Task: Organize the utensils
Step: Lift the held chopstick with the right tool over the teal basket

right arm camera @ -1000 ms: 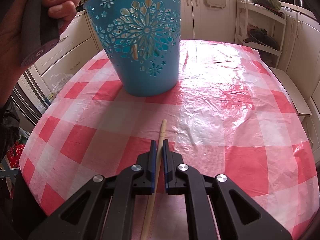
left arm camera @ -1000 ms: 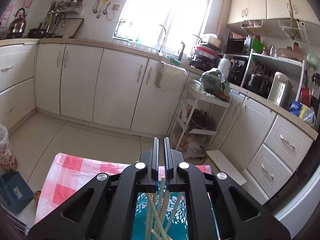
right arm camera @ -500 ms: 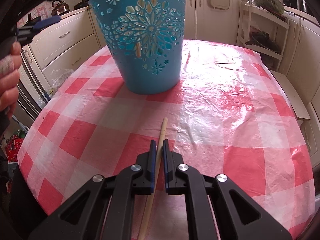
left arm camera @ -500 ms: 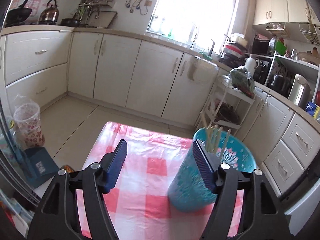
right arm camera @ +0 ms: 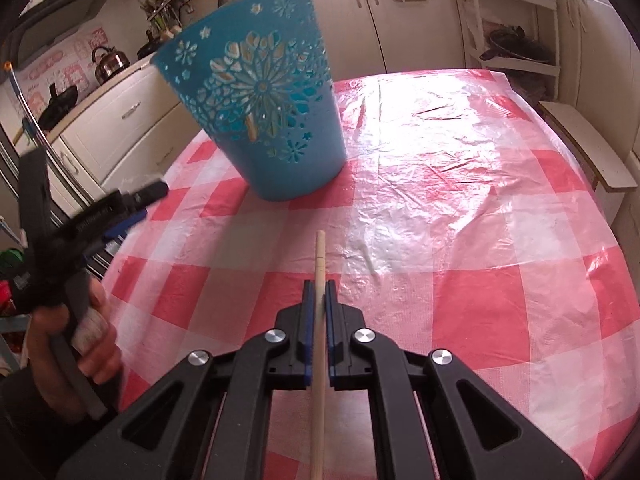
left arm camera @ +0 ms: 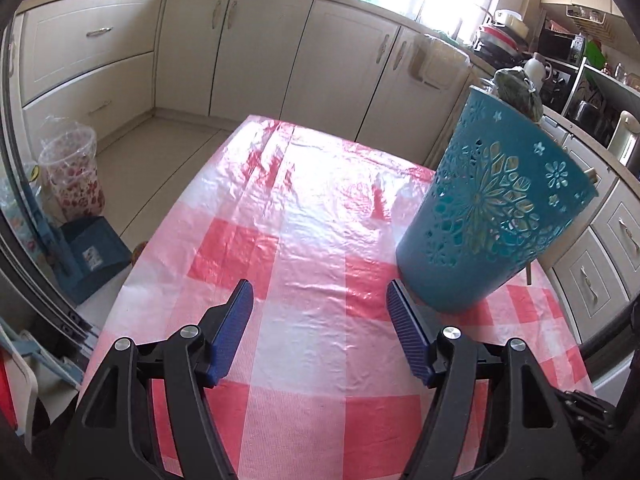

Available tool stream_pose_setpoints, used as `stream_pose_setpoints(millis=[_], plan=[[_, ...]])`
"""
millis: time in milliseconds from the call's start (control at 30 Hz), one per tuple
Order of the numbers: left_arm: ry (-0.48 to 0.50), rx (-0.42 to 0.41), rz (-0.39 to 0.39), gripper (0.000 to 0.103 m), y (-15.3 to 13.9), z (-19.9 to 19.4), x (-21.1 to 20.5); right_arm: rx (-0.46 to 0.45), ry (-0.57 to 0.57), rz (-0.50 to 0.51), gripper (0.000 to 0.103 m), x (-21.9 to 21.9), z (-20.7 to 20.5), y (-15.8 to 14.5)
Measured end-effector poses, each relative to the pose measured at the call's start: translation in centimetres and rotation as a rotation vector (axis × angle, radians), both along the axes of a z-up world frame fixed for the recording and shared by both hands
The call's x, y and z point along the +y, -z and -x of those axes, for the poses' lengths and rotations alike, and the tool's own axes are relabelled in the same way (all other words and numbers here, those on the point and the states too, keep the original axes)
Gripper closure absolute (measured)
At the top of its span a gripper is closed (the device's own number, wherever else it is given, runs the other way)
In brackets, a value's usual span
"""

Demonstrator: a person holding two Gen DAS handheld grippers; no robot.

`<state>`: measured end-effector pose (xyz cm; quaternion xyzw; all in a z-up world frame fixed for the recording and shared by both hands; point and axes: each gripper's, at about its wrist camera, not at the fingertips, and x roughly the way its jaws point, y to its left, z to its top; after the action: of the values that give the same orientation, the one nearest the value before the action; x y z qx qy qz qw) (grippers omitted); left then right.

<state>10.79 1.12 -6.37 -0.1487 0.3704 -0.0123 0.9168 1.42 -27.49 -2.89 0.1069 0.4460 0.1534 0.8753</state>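
Note:
A blue cut-out basket (right arm camera: 260, 116) stands on the red-and-white checked tablecloth (right arm camera: 460, 208); pale chopsticks show through its holes. It also shows at the right of the left wrist view (left arm camera: 492, 220). My right gripper (right arm camera: 319, 288) is shut on a wooden chopstick (right arm camera: 319, 264) that points toward the basket, held above the cloth. My left gripper (left arm camera: 320, 292) is open and empty, low over the cloth (left arm camera: 304, 216) to the left of the basket. It shows blurred at the left of the right wrist view (right arm camera: 120, 212), held by a hand.
Cream kitchen cabinets (left arm camera: 256, 44) run along the far walls. A floral bin (left arm camera: 74, 172) and a blue box (left arm camera: 90, 252) stand on the floor left of the table. A white rack (right arm camera: 516, 28) stands beyond the table's far edge.
My left gripper opened over the basket, then came down to the left of it, empty. My right gripper lifted and swung the chopstick a little; it stays shut.

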Motion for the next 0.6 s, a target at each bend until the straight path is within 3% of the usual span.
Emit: stream_pose_setpoints(millis=[200,600], plan=[[-0.003,0.004,0.006,0.036,0.1,-0.1,-0.2,-0.068,0.031,-0.146,0.097,-1.8,0.2,-2.4],[0.004,0.018,0.018,0.035,0.2,-0.5,-0.1,-0.305,0.032,-0.256,0.097,-3.1,0.7,-9.7]])
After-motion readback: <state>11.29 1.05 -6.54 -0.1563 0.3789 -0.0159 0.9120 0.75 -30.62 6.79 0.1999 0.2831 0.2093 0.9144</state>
